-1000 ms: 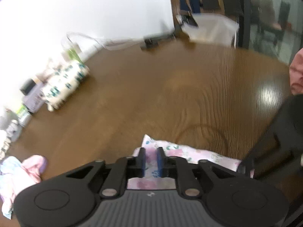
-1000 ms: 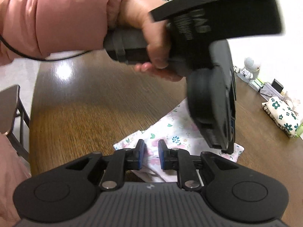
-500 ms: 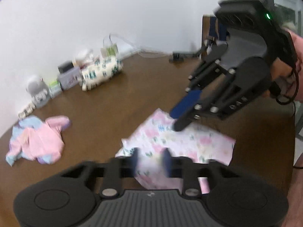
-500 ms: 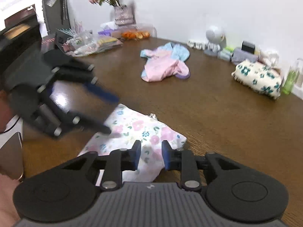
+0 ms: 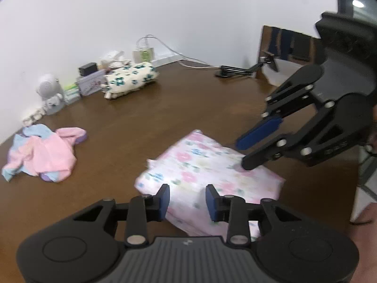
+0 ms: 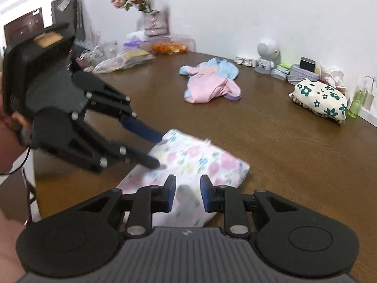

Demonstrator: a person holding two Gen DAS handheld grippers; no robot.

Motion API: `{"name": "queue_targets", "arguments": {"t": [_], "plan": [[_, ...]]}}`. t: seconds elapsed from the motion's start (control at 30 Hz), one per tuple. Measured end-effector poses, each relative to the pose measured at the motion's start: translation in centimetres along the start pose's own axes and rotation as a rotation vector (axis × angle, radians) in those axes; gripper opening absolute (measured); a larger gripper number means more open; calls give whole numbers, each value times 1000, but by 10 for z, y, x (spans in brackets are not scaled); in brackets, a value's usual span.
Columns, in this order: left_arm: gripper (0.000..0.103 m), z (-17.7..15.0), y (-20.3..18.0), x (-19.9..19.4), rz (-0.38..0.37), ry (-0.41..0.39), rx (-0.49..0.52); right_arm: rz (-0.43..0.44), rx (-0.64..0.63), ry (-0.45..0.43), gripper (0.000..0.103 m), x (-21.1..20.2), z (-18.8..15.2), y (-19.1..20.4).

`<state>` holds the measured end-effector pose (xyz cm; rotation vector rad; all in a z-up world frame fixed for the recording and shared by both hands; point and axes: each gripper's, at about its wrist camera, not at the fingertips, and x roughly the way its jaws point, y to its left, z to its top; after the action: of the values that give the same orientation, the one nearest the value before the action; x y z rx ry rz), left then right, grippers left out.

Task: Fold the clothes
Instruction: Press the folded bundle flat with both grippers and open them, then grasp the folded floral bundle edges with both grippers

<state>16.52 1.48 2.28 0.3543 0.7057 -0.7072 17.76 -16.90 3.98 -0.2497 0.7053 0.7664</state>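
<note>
Two claws hang over one folded floral cloth [image 5: 207,165] lying flat near the front edge of the brown worktop [image 5: 188,99]. The left claw [image 5: 187,199] points down at the cloth's near edge; its jaws are opening, with a plain gap between the blue pads [image 5: 165,200], and the cloth shows in that gap below the pads with nothing pinched. In the right wrist view this claw comes in from the left, its lower black fingertip resting on or just above the cloth's left part; contact cannot be told.

The right claw [image 6: 187,194] also stands partly open over the cloth [image 6: 200,162], pads apart and gripping nothing. From the left wrist view its lower fingertip sits at the cloth's right side.

A crumpled pink and blue garment [image 6: 212,85] lies well apart from the cloth, farther back on the worktop. Along the wall stand a small white robot toy [image 6: 267,54], a cream pouch with green flowers [image 6: 320,99], a green bottle [image 6: 355,103] and a vase of pink flowers [image 6: 153,21]. Both views are slightly blurred.
</note>
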Motion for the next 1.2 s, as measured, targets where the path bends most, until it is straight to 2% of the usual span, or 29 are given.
{"name": "queue_targets", "arguments": {"t": [0.07,0.23,0.37,0.4,0.43,0.47,0.5,0.53,0.57,0.6,0.67,0.73,1.0,1.2], "plan": [[30,-4,-10,1,-11,22,11,-5,-11,29,23,5,-5,0],[30,-17,-23,20,25,84,7,-1,-18,64,24,28,-15,1],[30,-14,-24,19,38,91,1,-30,-25,72,24,29,-15,6],[34,-14,-24,18,43,91,-1,-54,-34,71,26,27,-14,10],[37,-12,-24,14,51,86,-7,-82,-45,68,34,25,-13,14],[50,-12,-24,10,60,75,-18,-119,-60,63,48,22,-13,19],[67,-12,-24,4,68,58,-35,-141,-64,55,55,17,-13,23],[74,-11,-24,-1,77,38,-55,-156,-64,47,65,13,-13,27],[86,-10,-24,-7,86,17,-74,-158,-53,41,74,8,-13,29],[94,-9,-25,-13,95,-3,-92,-156,-38,37,79,3,-13,30],[99,-7,-26,-21,112,-33,-114,-172,-14,23,92,-6,-15,32],[100,-3,-26,-26,120,-50,-129,-187,13,4,103,-14,-17,35],[100,6,-18,-25,116,-50,-149,-157,216,-41,103,-28,-37,34],[100,26,12,0,70,-16,-81,-83,448,-36,103,-26,-57,21]]}}
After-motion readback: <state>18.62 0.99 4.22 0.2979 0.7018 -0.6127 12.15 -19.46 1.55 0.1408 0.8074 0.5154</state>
